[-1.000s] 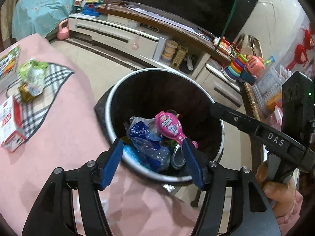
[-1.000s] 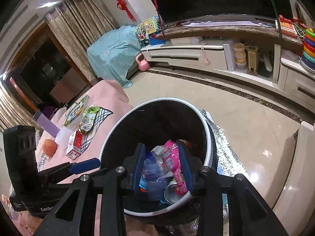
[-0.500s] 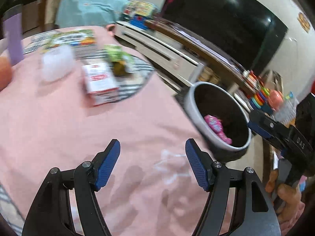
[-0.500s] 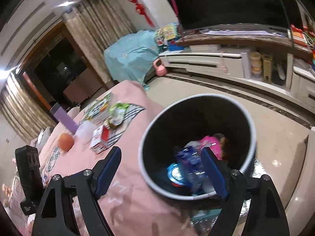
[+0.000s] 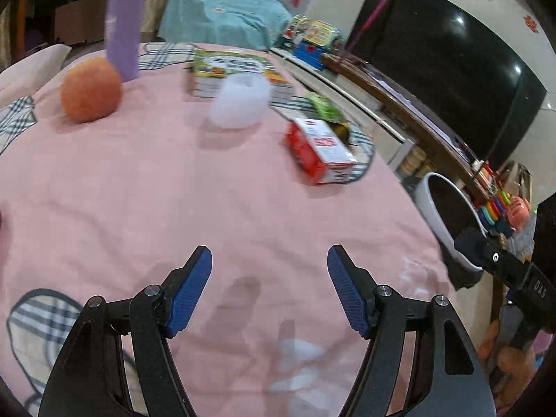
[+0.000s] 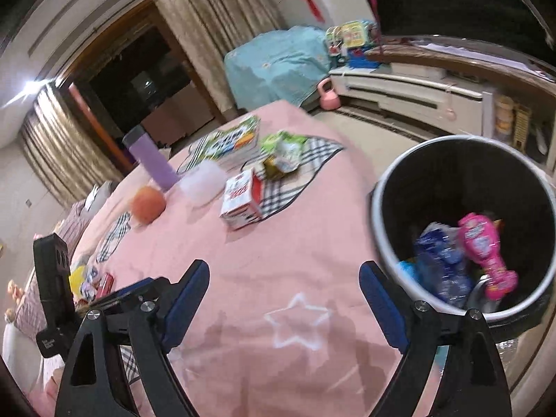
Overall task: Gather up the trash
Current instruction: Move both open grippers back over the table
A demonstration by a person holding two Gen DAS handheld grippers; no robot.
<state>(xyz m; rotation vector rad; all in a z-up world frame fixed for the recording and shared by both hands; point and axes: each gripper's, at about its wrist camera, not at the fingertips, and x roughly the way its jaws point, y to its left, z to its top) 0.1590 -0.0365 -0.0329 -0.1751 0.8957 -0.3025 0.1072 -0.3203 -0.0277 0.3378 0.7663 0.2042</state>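
My left gripper [image 5: 269, 253] hovers open over the pink tablecloth [image 5: 173, 191] with nothing between its blue pads. The jaws of my right gripper [image 6: 283, 266] are opening, also empty, above the cloth beside the round trash bin [image 6: 382, 215]. Inside the bin lie a pink package [image 6: 483, 250] and a blue wrapper [image 6: 441, 257]. Farther along the table a red and white carton [image 5: 321, 149] [image 6: 241, 198] lies on its side. A green wrapper [image 5: 326, 107] [image 6: 283, 149] rests on a checked cloth behind it, and a white translucent cup [image 5: 239, 104] [image 6: 203, 184] lies tipped over.
An orange [image 5: 91, 92], a purple tumbler [image 5: 123, 34] and a picture book [image 5: 236, 69] sit at the table's far side. The bin [image 5: 431, 205] stands off the table's right edge. Beyond it are a TV cabinet [image 6: 410, 93] with toys and bare floor.
Both grippers have swung away from above the bin to over the pink table, so the carton, cup and orange come into view. The right jaws have spread much wider.
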